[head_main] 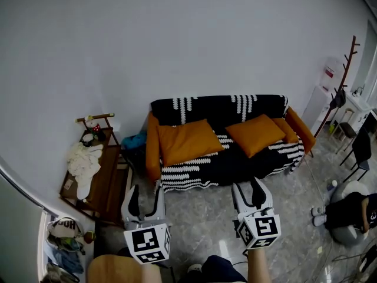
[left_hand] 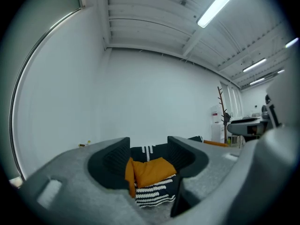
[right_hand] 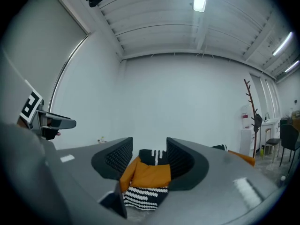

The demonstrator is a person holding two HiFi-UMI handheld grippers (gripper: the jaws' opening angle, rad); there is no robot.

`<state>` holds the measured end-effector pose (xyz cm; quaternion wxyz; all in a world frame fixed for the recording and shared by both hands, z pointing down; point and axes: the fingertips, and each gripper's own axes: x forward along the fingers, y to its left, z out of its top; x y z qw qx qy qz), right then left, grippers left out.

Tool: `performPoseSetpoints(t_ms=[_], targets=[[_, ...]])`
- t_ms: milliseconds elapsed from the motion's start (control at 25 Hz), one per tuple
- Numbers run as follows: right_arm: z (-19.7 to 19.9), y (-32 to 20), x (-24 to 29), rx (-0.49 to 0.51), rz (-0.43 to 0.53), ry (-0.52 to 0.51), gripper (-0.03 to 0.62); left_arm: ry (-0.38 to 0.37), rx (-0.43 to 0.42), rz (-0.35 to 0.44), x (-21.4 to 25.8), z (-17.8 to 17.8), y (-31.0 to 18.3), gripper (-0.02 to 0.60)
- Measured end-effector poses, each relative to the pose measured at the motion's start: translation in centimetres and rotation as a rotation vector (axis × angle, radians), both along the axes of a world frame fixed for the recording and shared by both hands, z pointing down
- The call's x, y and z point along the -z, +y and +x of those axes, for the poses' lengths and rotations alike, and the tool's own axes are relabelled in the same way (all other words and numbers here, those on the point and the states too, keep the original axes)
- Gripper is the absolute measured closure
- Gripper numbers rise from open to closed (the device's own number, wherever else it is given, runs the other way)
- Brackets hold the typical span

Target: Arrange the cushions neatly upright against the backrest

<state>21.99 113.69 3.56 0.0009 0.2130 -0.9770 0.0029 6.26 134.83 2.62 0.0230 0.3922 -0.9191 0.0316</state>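
Observation:
A sofa (head_main: 194, 108) with orange arms and a black-and-white throw stands against the white wall. Two orange cushions lie on its seat: the left cushion (head_main: 187, 140) leans low towards the backrest, and the right cushion (head_main: 257, 133) lies flat and turned at an angle. My left gripper (head_main: 147, 194) and right gripper (head_main: 248, 190) hover over the grey floor in front of the sofa, well short of it. Both stand open with nothing between the fingers. In the left gripper view, the left gripper (left_hand: 149, 156) frames the left cushion (left_hand: 152, 171). In the right gripper view, the right gripper (right_hand: 149, 153) frames the same cushion (right_hand: 150, 175).
A dark wooden side table (head_main: 103, 184) with a white cloth (head_main: 84, 161) stands left of the sofa, and a blue thing (head_main: 135, 140) lies between them. A coat rack (head_main: 343, 78), a black chair (head_main: 360, 149) and a seated person (head_main: 353, 211) are at the right.

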Motion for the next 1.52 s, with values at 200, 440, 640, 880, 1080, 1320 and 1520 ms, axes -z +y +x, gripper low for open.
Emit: performPoseSetpoints(t_ms=[200,440,640,880,1080,1320,1520], targets=[[-2.4,-2.0,-0.7,-0.005,-0.007,0.014,0.358,0.017,0.008,-0.003,-0.9,-2.5,-1.6,0.322],[-6.7,-6.2,-2.0,0.010,-0.018,0.019,0.355,0.032,0.029,-0.014,-2.4,-6.6,-5.1,0.322],[-12.1,-11.7,-2.1,0.031,-0.023,0.014,0.355,0.036,0.064,-0.019,-2.6,-11.5,-9.5,0.324],[-20.0,-19.1,-1.0,0.070,-0.024,0.000,0.355,0.040,0.114,-0.019,-1.8,-18.3,-15.6,0.323],[-25.5,-24.9,-0.5,0.100,-0.016,0.000,0.355,0.035,0.150,-0.012,-1.1,-23.1,-20.6,0.324],[-29.8,-29.5,-1.3,0.110,-0.028,0.012,0.356,0.054,0.189,-0.038,-2.2,-27.5,-24.0,0.324],[-32.0,-32.5,-2.7,0.100,-0.050,0.028,0.356,0.070,0.190,-0.056,-3.1,-30.0,-26.4,0.324]])
